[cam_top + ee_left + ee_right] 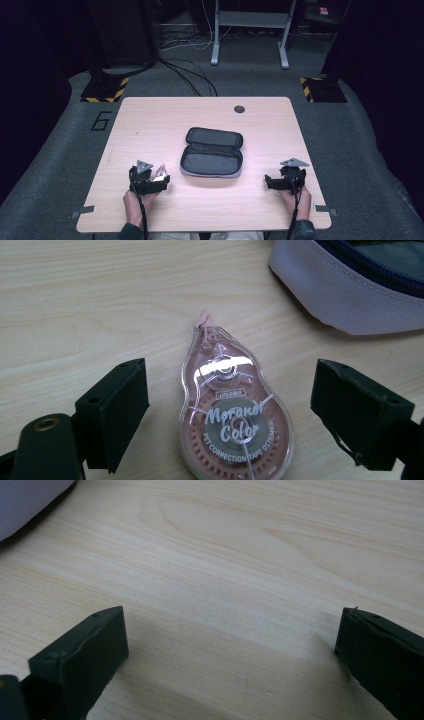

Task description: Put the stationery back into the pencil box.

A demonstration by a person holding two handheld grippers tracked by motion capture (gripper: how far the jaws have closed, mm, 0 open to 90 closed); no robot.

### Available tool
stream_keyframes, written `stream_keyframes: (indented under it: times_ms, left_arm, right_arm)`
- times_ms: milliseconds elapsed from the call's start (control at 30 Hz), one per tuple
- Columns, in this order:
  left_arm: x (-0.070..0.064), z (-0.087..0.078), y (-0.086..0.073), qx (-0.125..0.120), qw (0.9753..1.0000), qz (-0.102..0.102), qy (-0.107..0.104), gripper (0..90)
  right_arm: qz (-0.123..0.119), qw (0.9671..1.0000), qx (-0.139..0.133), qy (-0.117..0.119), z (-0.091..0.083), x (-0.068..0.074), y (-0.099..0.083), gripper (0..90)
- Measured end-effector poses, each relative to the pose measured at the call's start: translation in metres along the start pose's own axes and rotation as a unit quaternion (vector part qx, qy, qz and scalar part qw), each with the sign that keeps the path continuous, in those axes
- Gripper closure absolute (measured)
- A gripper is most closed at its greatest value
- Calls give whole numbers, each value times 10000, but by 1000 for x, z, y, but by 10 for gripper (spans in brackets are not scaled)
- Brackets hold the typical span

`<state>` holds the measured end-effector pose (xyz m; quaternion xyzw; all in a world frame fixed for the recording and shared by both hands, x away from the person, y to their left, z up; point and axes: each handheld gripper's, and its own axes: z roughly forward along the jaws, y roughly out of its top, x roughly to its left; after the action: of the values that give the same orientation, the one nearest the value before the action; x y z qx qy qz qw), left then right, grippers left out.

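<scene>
Tabletop: left gripper [230, 410] gapes wide around untouched correction tape [232, 415].

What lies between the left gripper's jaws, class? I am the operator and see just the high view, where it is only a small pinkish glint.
Observer: A clear plastic, teardrop-shaped correction tape dispenser with a pink wheel inside lies flat on the wooden table.
Operator: Is the left gripper clamped on it?
Observer: No. The left gripper is open, with a gap of bare wood between each jaw and the dispenser.
Operator: Which way does its tip point?
Observer: Away from the camera, toward the grey fabric pencil case, without touching it.
Operator: And the right gripper?
Observer: The right gripper is open too, with bare wood between the jaws.
</scene>
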<state>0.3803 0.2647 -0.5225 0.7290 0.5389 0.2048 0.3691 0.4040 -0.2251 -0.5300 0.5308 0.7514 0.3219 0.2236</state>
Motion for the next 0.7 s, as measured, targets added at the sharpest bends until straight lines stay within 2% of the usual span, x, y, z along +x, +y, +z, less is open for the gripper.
stream_keyframes:
  times_ms: [67, 100, 267, 433, 700]
  left_arm:
    - [0, 2, 1, 48, 10000, 15, -25, 173]
    - [-1, 3, 0, 19, 10000, -65, -11, 186]
    - [-1, 5, 0, 17, 10000, -25, 48, 303]
    - [-1, 6, 1, 2, 10000, -18, 59, 356]
    - [-2, 6, 0, -1, 9997, 169, 161, 446]
  right_arm:
    - [-1, 10000, -1, 0, 0, 0, 0, 0]
    - [2, 10000, -3, -2, 0, 0, 0, 0]
    - [1, 10000, -1, 0, 0, 0, 0, 0]
    - [-1, 10000, 4, -5, 0, 0, 0, 0]
    - [-25, 10000, 6, 10, 0, 0, 0, 2]
